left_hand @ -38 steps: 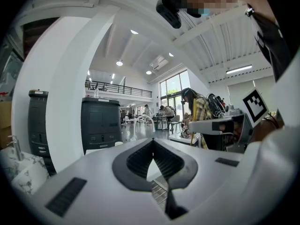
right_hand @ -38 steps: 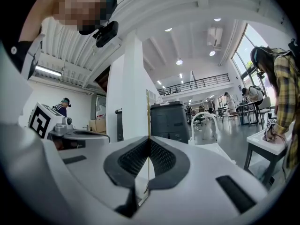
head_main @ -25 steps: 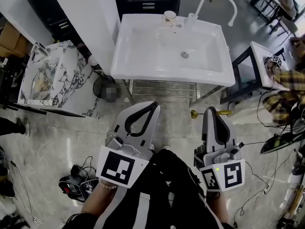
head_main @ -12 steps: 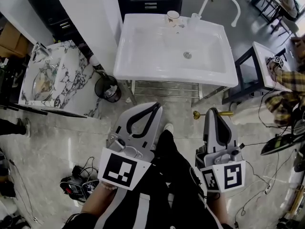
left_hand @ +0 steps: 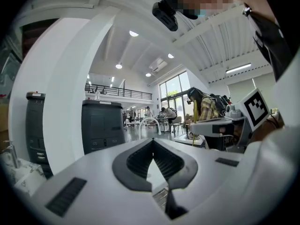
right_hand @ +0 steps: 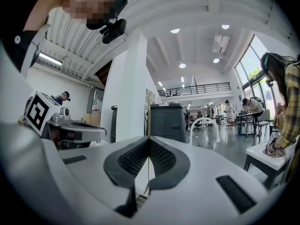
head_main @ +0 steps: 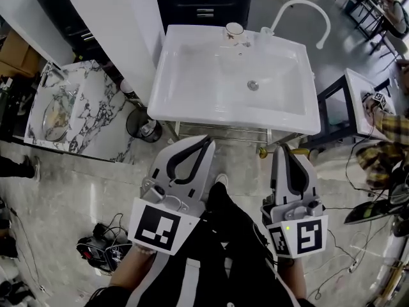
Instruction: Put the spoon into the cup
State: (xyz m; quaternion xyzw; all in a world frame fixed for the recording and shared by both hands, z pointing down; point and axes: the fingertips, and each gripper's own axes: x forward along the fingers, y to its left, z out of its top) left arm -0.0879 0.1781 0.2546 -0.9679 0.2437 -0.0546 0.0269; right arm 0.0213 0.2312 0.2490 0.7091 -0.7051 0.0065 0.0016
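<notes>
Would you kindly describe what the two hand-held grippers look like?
Both the left hand-held gripper and right hand-held gripper have pale grey plastic bodies with black ribbed jaw linings. Each carries a white cube with black square markers; the right one shows a small green light. The person wears dark clothing with a white stripe.

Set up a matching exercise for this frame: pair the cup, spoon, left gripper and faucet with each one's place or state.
Things:
1. small white patterned cup
2. thin gold metal spoon
3. left gripper
4. white curved faucet

Place or state:
A. shut, nothing between its jaws
B. arching above the white sink's far right side
C. clamped crosswise in the right gripper
D. standing on the sink's back rim

Pairs: 1-D, 2-C, 3-A, 4-B
</notes>
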